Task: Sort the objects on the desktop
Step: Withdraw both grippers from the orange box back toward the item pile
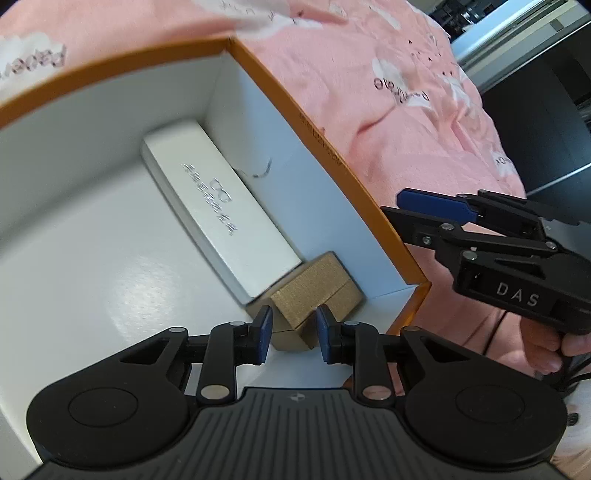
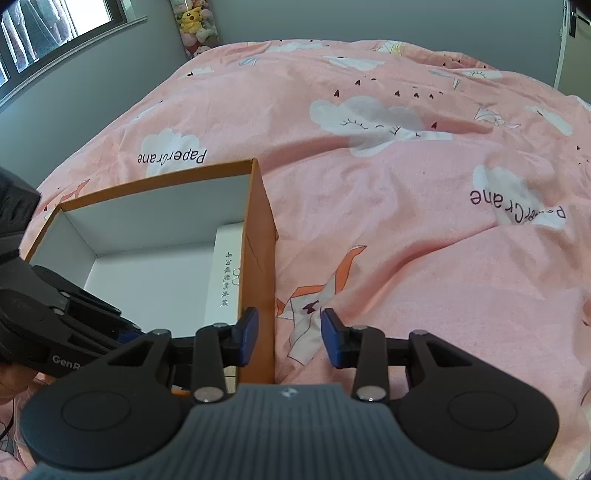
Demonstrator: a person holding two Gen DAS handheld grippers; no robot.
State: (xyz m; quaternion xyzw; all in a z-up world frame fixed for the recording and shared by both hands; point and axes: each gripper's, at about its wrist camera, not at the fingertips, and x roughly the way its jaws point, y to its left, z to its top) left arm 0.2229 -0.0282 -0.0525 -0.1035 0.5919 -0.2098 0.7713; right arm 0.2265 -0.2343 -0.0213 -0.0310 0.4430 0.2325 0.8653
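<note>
An orange box (image 1: 325, 147) with a white inside lies on the pink bed. In it a long white carton (image 1: 218, 206) lies along the right wall, and a small gold box (image 1: 314, 295) sits in the near right corner. My left gripper (image 1: 293, 334) is open just above the gold box, its jaws apart and not touching it. My right gripper (image 2: 288, 336) is open and empty, straddling the orange box's right wall (image 2: 260, 258); it also shows in the left wrist view (image 1: 424, 206). The white carton shows partly in the right wrist view (image 2: 225, 273).
The pink cloud-print bedspread (image 2: 388, 206) spreads right of and behind the box. A grey wall, a window (image 2: 44, 33) and plush toys (image 2: 194, 22) are at the back. Dark furniture (image 1: 535, 92) stands beyond the bed edge.
</note>
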